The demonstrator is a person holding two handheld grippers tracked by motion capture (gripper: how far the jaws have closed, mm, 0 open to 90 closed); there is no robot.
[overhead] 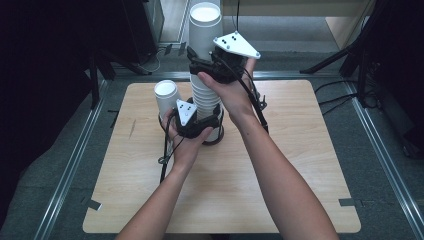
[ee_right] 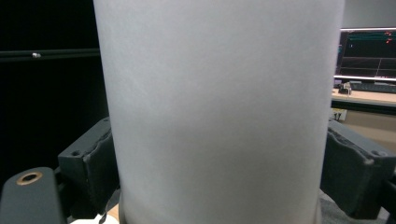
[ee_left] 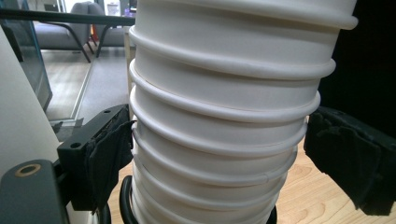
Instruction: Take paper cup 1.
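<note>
A tall stack of white paper cups stands on a black ring at the middle back of the wooden table. My left gripper is shut on the stack's lower part; in the left gripper view its pads flank the ribbed rims of the stack. The topmost cup rises high above the rest. My right gripper is shut on its lower wall, and in the right gripper view the smooth cup wall sits between both jaws.
A single white cup stands upright just left of the stack, close to my left hand. Cables trail from both grippers across the table. Metal rails border the table, with dark stands behind it.
</note>
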